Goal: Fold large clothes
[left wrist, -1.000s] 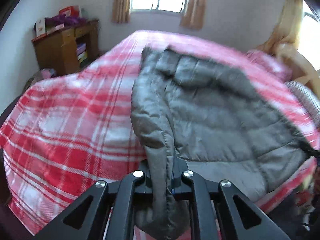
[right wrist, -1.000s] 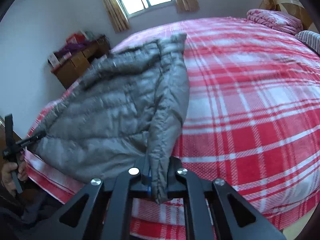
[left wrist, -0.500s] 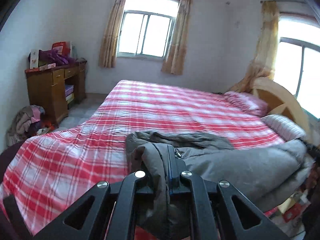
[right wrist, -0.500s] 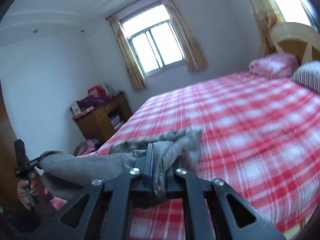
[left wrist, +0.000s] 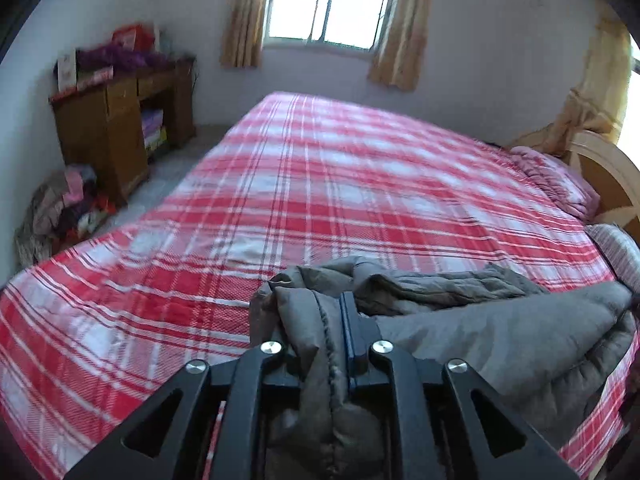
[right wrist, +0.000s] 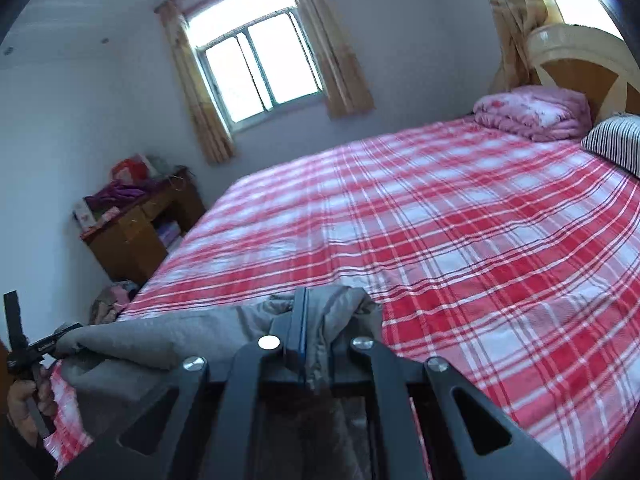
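A grey padded jacket (left wrist: 492,320) is bunched at the near edge of the red plaid bed (left wrist: 320,184). My left gripper (left wrist: 324,320) is shut on one edge of the jacket. My right gripper (right wrist: 316,316) is shut on the other edge of the jacket (right wrist: 160,340). The jacket hangs stretched between the two grippers, over the bed's near edge. In the right wrist view the left gripper (right wrist: 36,350) shows at the far left, held by a hand, pinching the jacket's corner.
A wooden desk (left wrist: 120,120) with clutter stands at the left wall, with a pile of clothes (left wrist: 60,208) on the floor beside it. A pink folded blanket (right wrist: 532,112), a striped pillow (right wrist: 616,140) and the wooden headboard (right wrist: 592,64) lie at the right.
The jacket lay spread flat on the bed; both grippers have pulled its held edge back toward the near edge, so it is now bunched and doubled there. The cameras tipped up, then slightly down.
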`<state>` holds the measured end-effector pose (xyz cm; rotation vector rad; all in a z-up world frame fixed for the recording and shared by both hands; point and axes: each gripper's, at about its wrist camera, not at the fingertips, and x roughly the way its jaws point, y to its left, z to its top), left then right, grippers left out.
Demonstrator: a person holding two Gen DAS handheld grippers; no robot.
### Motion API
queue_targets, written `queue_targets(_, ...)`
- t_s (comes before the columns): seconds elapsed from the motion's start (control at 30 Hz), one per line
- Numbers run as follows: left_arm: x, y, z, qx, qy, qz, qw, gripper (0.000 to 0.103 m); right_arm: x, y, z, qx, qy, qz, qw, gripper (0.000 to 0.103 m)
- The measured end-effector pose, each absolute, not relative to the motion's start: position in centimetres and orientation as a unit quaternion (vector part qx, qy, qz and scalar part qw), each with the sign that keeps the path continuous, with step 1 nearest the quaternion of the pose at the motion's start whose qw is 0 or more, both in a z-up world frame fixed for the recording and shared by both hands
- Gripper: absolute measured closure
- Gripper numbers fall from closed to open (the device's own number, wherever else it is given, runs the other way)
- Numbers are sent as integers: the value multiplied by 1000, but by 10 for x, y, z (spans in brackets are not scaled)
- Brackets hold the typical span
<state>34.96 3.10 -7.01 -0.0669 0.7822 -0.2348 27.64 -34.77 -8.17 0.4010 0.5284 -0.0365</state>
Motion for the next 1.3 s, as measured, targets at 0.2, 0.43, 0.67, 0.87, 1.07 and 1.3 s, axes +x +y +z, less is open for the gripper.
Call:
queue_targets(0.2,379,50,-78,-77,388,-93,914,59,323,-349,-120,179,299,-30,937,94)
queue_targets(0.43,381,65,-59,-35,321,56,945,22,360,-361,-146,183,330,-40,925,85)
queue_targets(0.67,346,-13,-49,47,265,68,961,20,359,-332,-105,129,292,-95,943,23)
queue_targets(0.87,349,-98,-78,178,253,37,950,19,357,-259,-99,74,299,-35,951,16)
queue_targets(1.07,394,-114,-121,229,280,90,928,19,394,-219,-137,24,340,-15,940,16)
queue_targets(1.3,427,-85,-159,152,349,107,918,13,415,-236,-184,62,374,-25,925,16)
